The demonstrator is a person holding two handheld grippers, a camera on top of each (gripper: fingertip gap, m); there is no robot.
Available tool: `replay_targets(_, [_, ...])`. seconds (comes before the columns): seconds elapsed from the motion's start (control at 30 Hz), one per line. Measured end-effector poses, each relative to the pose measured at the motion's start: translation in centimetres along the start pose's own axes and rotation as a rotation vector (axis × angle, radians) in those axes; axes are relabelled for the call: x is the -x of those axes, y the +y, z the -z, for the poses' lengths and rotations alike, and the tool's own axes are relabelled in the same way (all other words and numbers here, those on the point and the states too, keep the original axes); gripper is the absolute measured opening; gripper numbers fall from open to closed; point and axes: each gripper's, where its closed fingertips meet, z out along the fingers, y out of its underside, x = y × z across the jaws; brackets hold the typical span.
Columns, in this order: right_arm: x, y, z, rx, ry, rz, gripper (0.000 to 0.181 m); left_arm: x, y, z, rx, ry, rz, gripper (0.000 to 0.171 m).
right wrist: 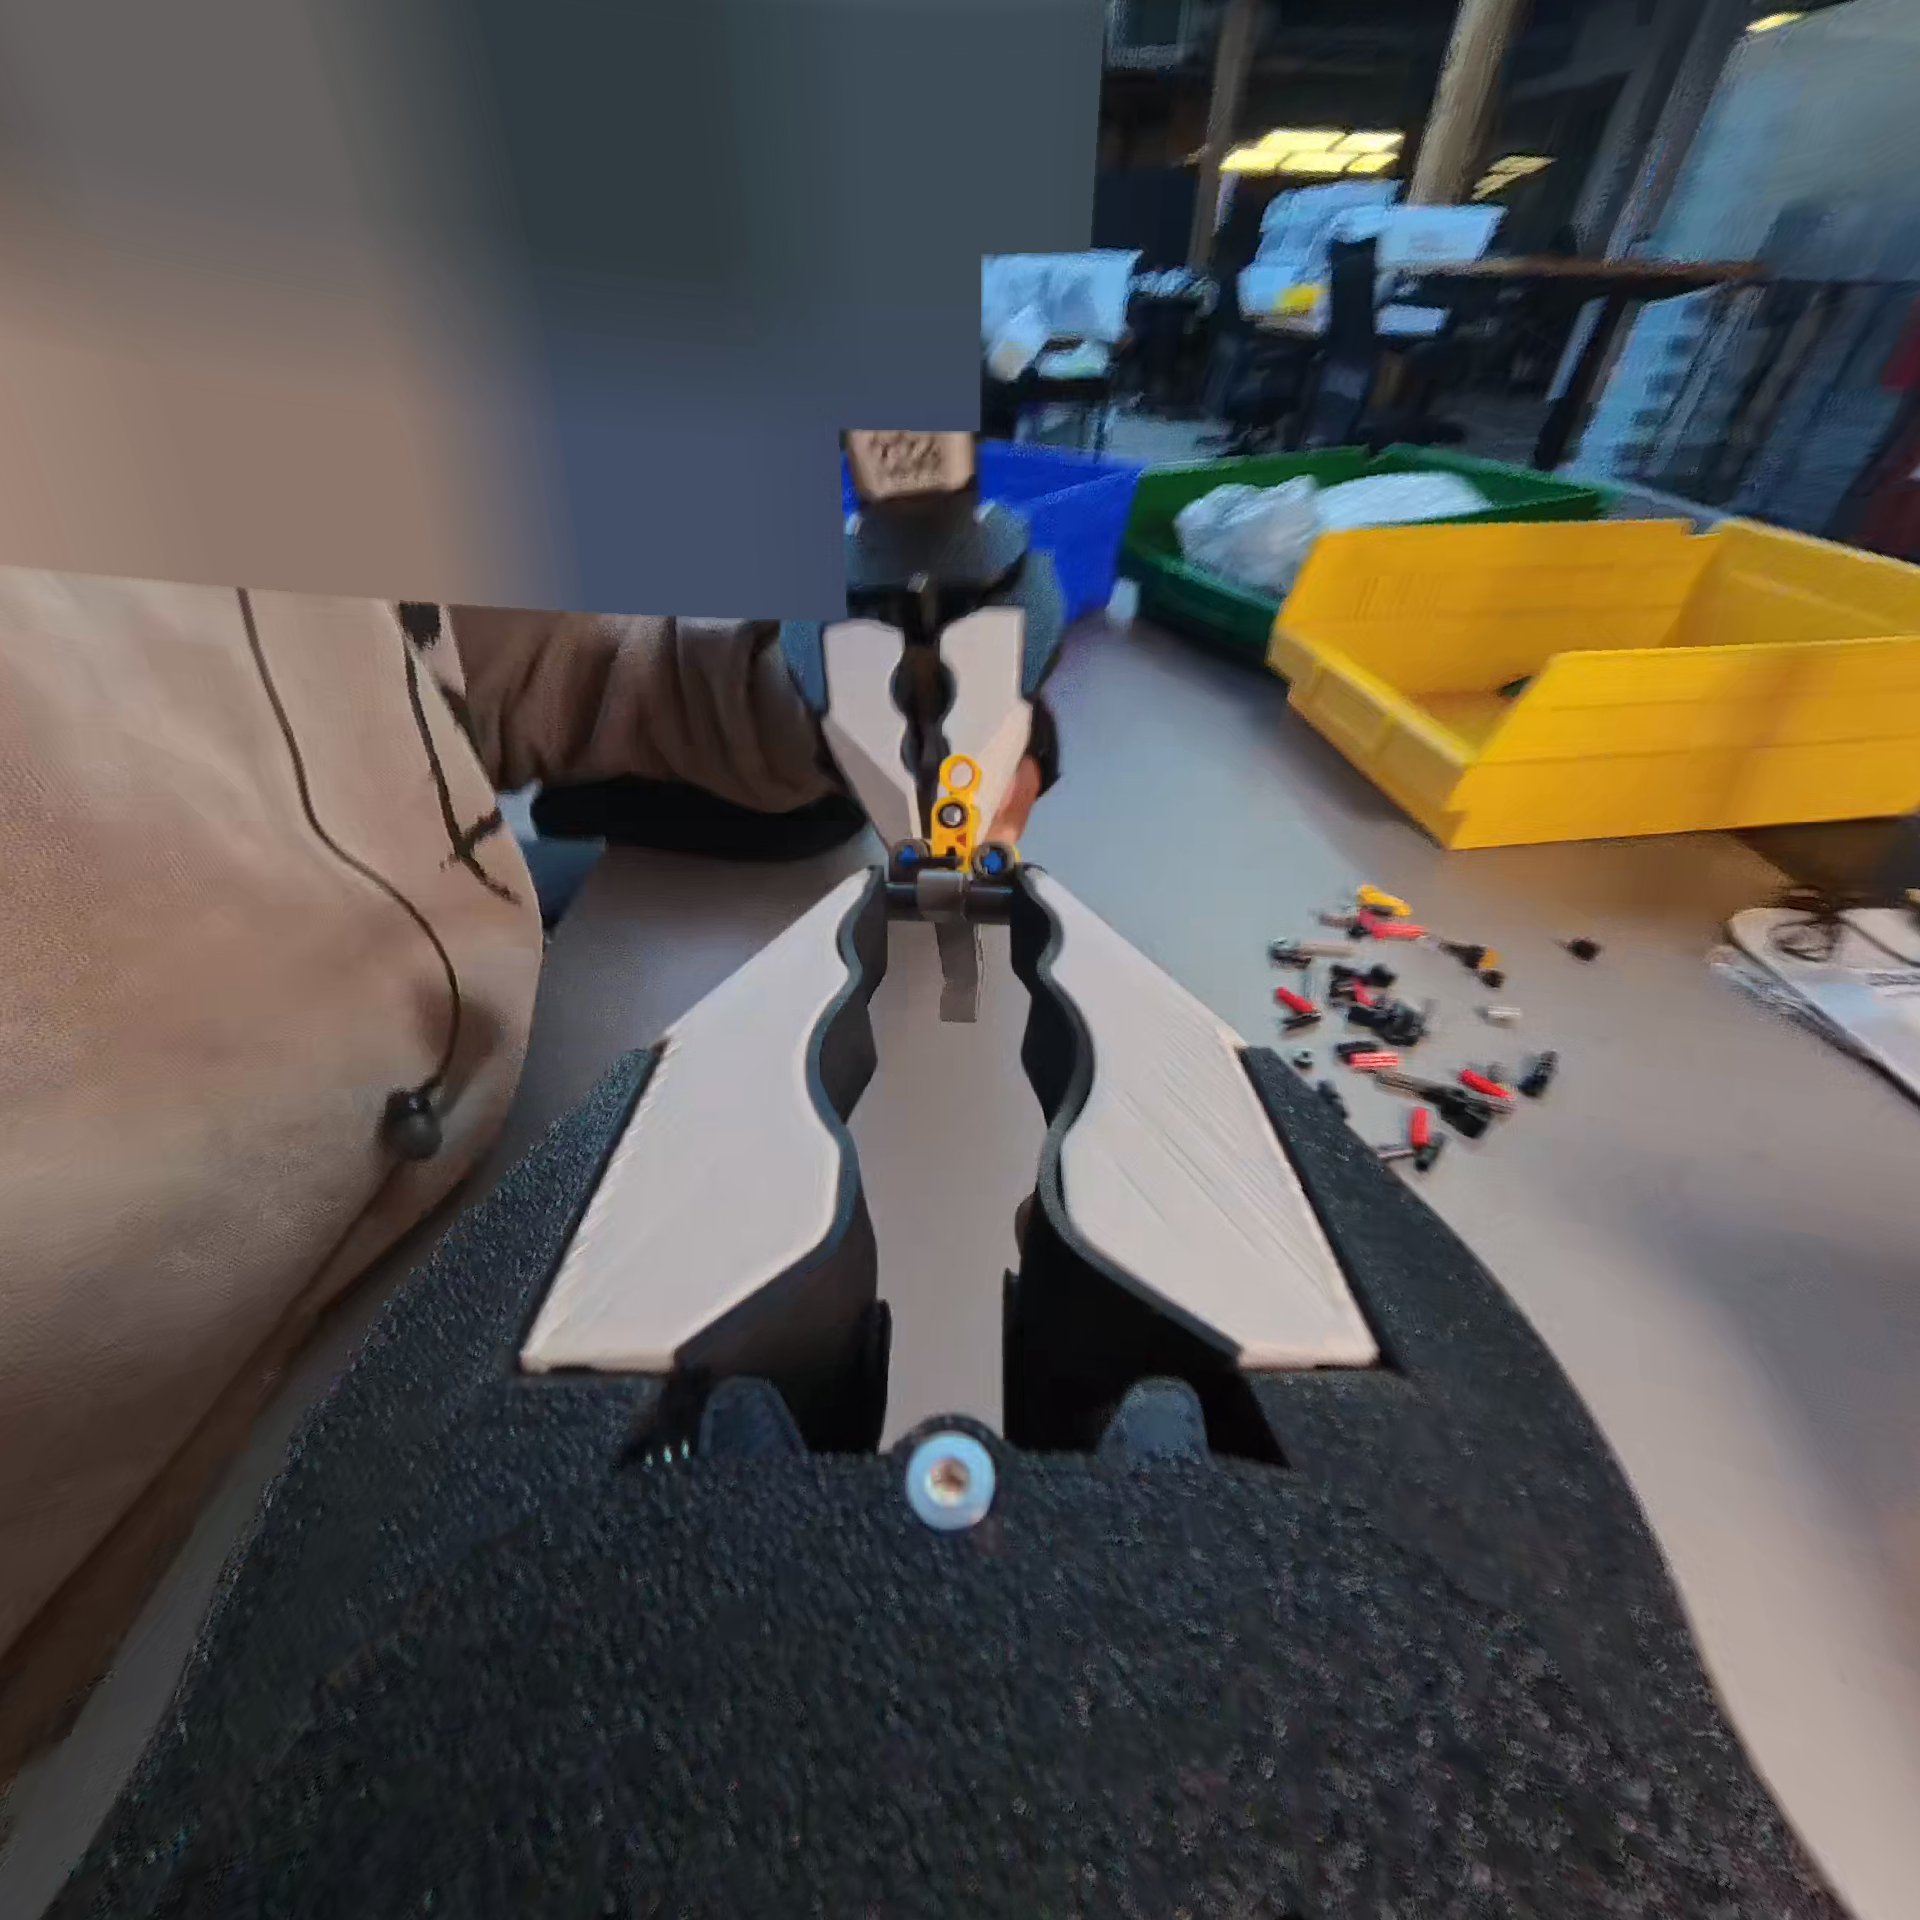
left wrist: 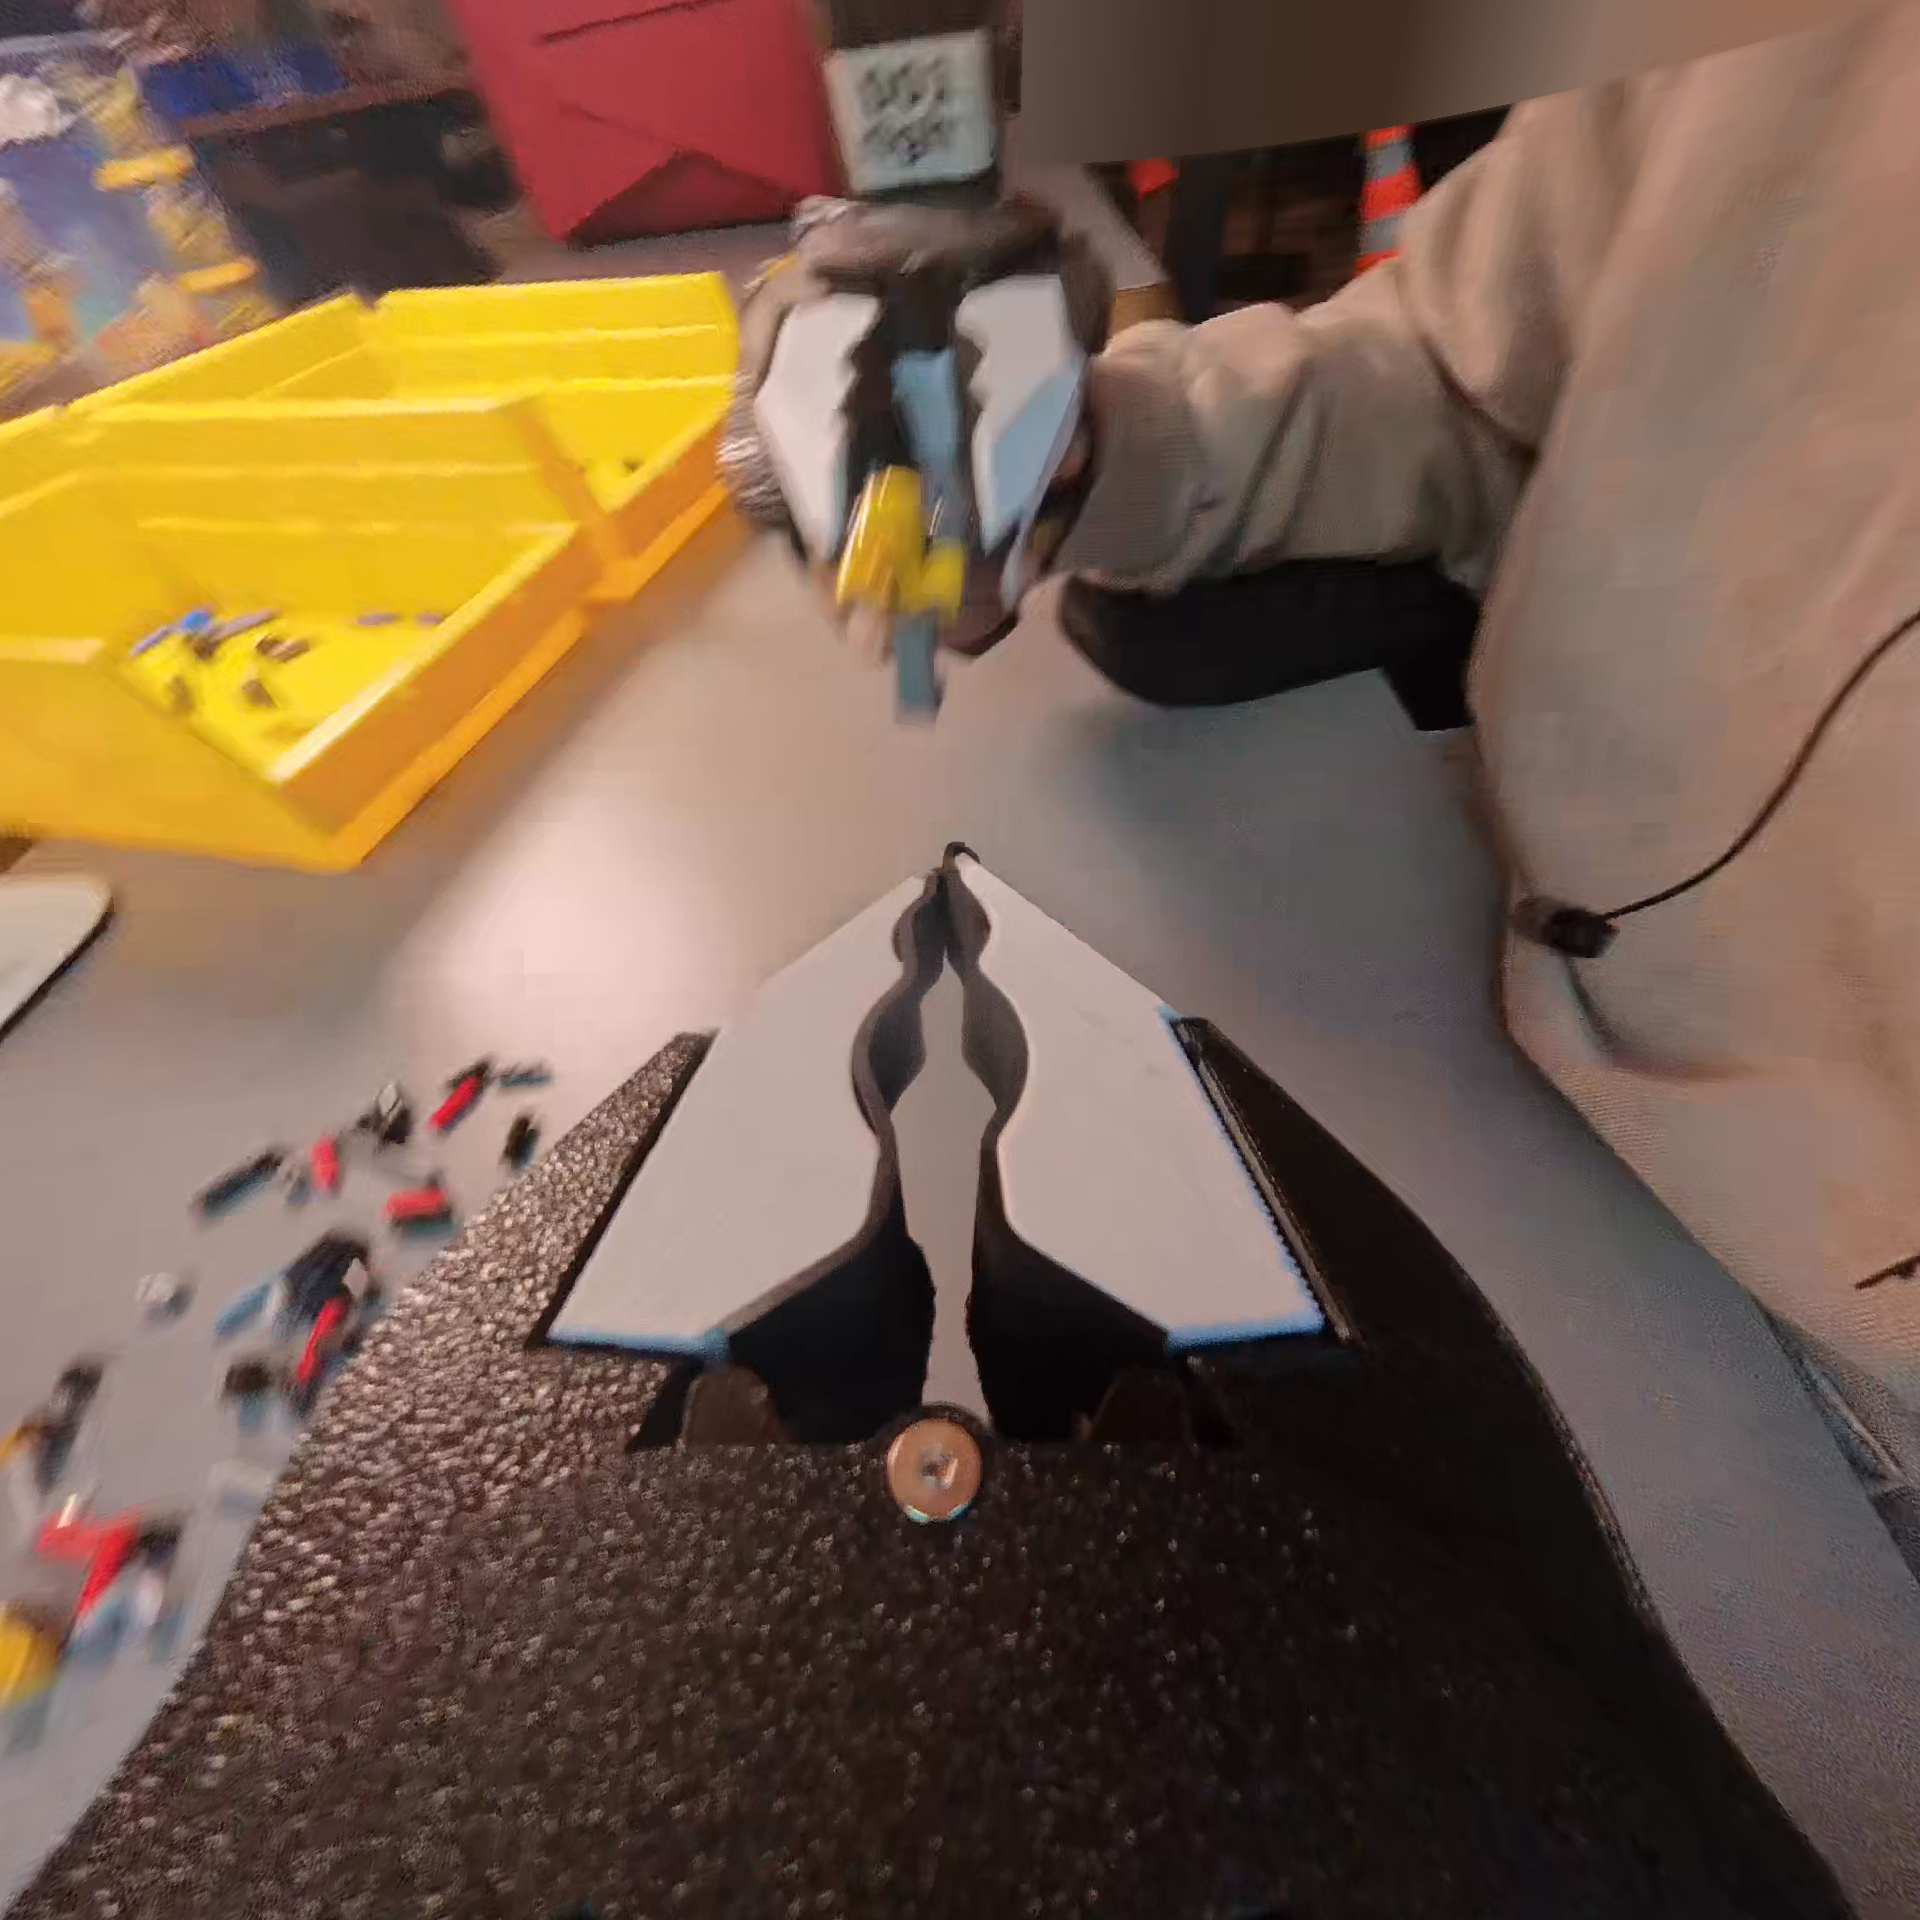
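Observation:
My right gripper (right wrist: 951, 894) is shut on a small toy-brick assembly (right wrist: 948, 883): a dark grey piece with blue pins, a yellow holed piece on top and a grey bar hanging towards the camera. It is held above the grey table (right wrist: 1195, 810). My left gripper (left wrist: 948, 883) is shut, and a thin small black piece (left wrist: 954, 854) pokes from its tips. The two grippers point at each other. The right gripper (left wrist: 909, 551) and its assembly (left wrist: 883, 530) show blurred in the left wrist view. The left gripper (right wrist: 940, 821) shows just behind the assembly in the right wrist view.
Yellow bins (left wrist: 312, 520) (right wrist: 1610, 707) stand on the table, with a green bin (right wrist: 1195, 561) and a blue bin (right wrist: 1070, 509) behind. Small red, black and grey pieces (left wrist: 312, 1195) (right wrist: 1403, 1029) lie scattered. A person's beige sleeve (left wrist: 1351, 436) and torso (right wrist: 208, 935) are close. Paper (right wrist: 1849, 977) lies at the far right.

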Motion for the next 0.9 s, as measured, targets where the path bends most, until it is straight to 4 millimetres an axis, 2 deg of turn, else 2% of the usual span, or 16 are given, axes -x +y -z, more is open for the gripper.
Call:
replay_targets(0.03, [-1.4, -1.7, 2.4, -0.081, 0.054, -0.016, 0.02, 1.0, -0.1, 1.4, -0.037, -0.023, 0.051, 0.0])
replay_targets(0.07, [-1.8, -1.0, 2.5, -0.018, 0.098, 0.053, 0.021, 1.1, -0.3, 1.2, -0.024, -0.022, 0.036, 0.0])
replay_targets(0.13, [0.4, 0.7, -1.1, 0.039, 0.02, 0.087, 0.022, -0.1, 0.2, -1.6, 0.035, 0.035, 0.002, 0.0])
replay_targets(0.17, [0.5, 0.9, -1.8, 0.038, 0.004, 0.074, 0.022, -0.3, -0.1, -2.3, 0.021, 0.042, 0.002, 0.0])
replay_targets(0.2, [0.2, 0.4, -1.6, 0.01, -0.005, 0.041, 0.022, -0.1, -0.5, -2.2, -0.008, 0.04, 0.017, 0.003])
replay_targets(0.27, [-0.8, 0.2, -0.7, -0.023, 0.004, -0.023, 0.022, -0.1, -1.0, -1.6, -0.064, 0.079, 0.105, 0.023])
replay_targets(0.37, [-0.1, 0.8, -1.4, -0.027, -0.034, -0.071, 0.022, -0.4, -1.6, -1.8, -0.111, 0.09, 0.167, 0.039])
replay_targets(0.43, [0.6, 1.0, -2.2, -0.014, -0.063, -0.061, 0.023, -1.0, -2.1, -2.0, -0.122, 0.109, 0.163, 0.037])
replay_targets(0.5, [1.1, 1.2, -2.8, -0.001, -0.095, -0.072, 0.023, -1.4, -2.1, -2.0, -0.117, 0.122, 0.145, 0.025])
replay_targets(0.67, [1.7, 2.6, -3.4, 0.079, -0.11, -0.047, 0.023, -2.2, -0.4, -1.9, -0.013, 0.134, 0.116, 0.024])
replay_targets(0.8, [2.1, 5.6, -3.9, 0.252, -0.103, 0.037, 0.022, -2.7, 2.6, -2.8, 0.161, 0.128, 0.069, 0.024])
replay_targets(0.9, [2.3, 6.8, -4.0, 0.327, -0.103, 0.066, 0.022, -2.9, 3.8, -3.1, 0.229, 0.13, 0.055, 0.024])
